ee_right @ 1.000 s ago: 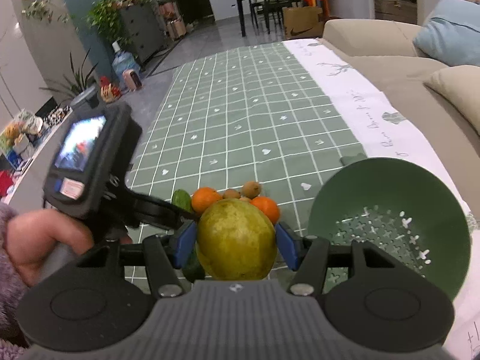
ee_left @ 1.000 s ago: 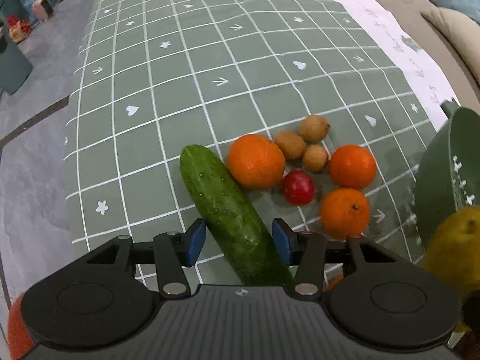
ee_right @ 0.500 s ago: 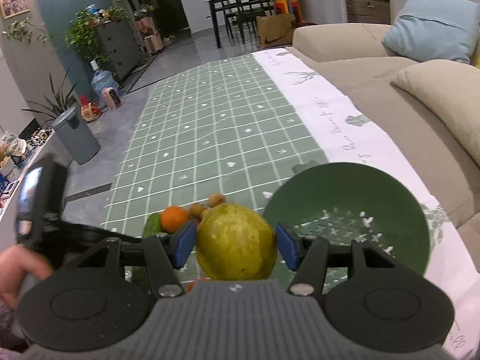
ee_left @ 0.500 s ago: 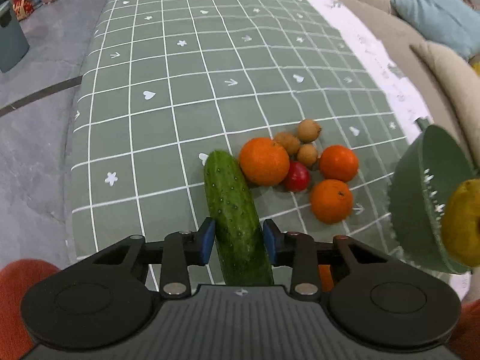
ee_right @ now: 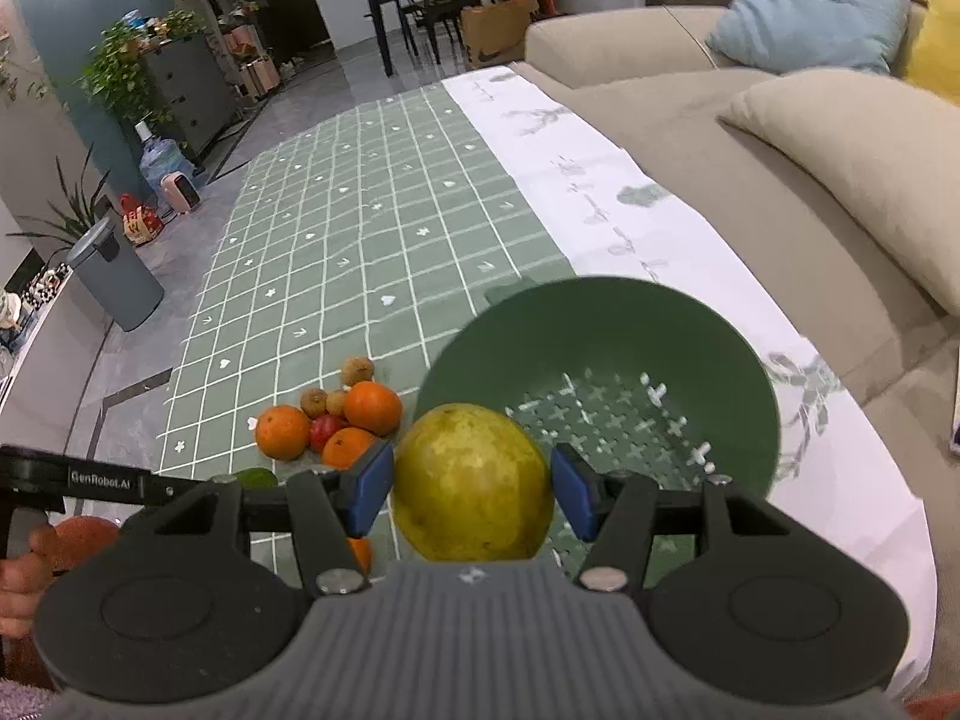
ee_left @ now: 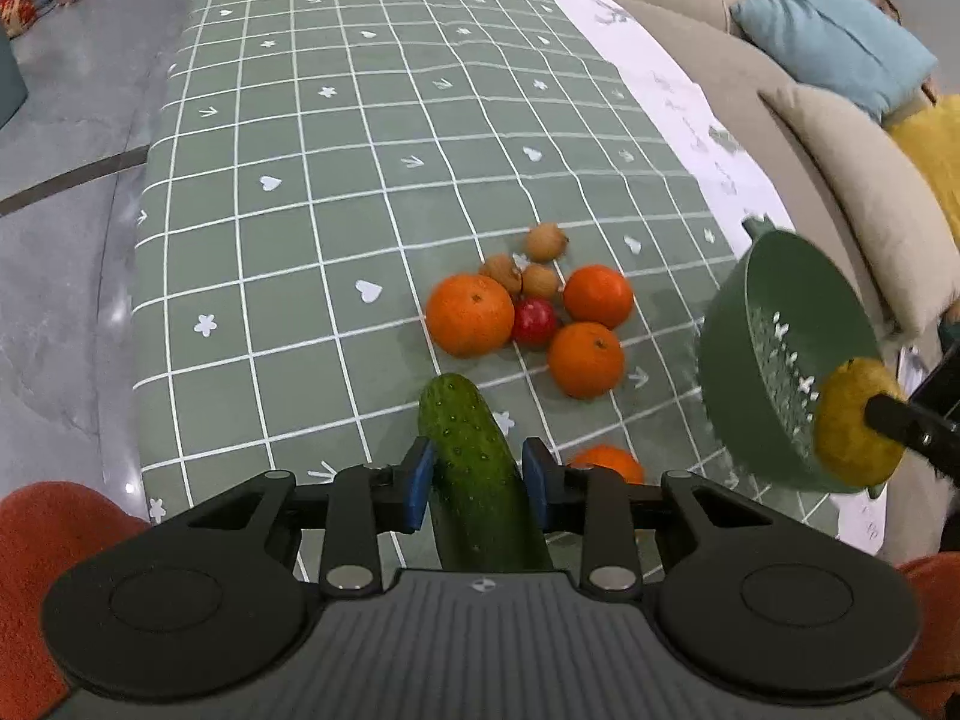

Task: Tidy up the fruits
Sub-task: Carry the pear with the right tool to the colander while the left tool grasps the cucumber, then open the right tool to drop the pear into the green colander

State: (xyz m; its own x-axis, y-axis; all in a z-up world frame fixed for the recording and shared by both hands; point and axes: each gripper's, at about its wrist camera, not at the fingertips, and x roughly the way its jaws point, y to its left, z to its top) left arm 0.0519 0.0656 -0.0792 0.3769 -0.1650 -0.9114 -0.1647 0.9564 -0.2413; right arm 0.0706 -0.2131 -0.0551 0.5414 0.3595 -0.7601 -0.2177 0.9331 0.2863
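Left tongs (ee_left: 477,489): closed on one green cucumber (ee_left: 480,474), near edge of the tabletop (ee_left: 288,192). Right tongs (ee_right: 474,489): gripping one yellow-green pear (ee_right: 473,483), held over the near rim of one green colander (ee_right: 606,354). Colander at the right edge, part on the white cloth (ee_right: 600,192); inside, bare perforated bottom only, no fruit resting there. Just beside the cucumber, one orange (ee_left: 606,463) half hidden behind the left tongs. Farther in, one tight cluster: three more oranges (ee_left: 471,315), four counted in all; one small red fruit (ee_left: 534,321) touching them in the middle; three small brown fruits (ee_left: 540,280) at the far side. Beyond, beige sofa (ee_right: 780,150) with one blue cushion (ee_right: 810,6).
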